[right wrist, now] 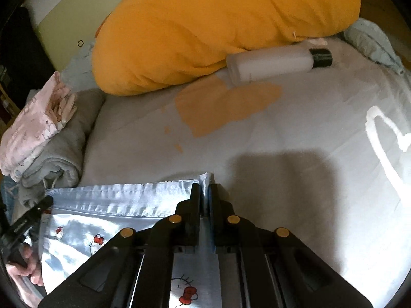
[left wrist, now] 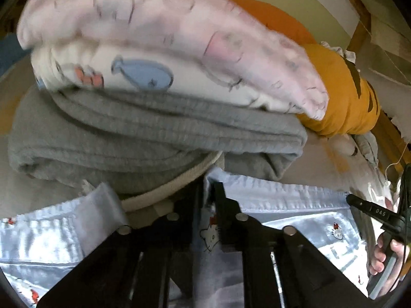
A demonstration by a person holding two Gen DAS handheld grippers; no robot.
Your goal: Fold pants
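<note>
Bed (right wrist: 295,138): pants (right wrist: 115,200) in right gripper (right wrist: 204,195)

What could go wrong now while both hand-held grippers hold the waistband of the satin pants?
1. The satin pants look slippery. The left hand-held gripper has a small gap between its jaws, so its end of the waistband may slip out.
2. The folded stack lies right behind the pants; a lift may knock it over.
3. The bottle lies loose on the bed and may roll if the sheet is pulled.

You are looking at pale blue satin pants (right wrist: 108,200), cartoon-cat print with red bows, lying flat on bed, gathered waistband edge facing away from you.
</note>
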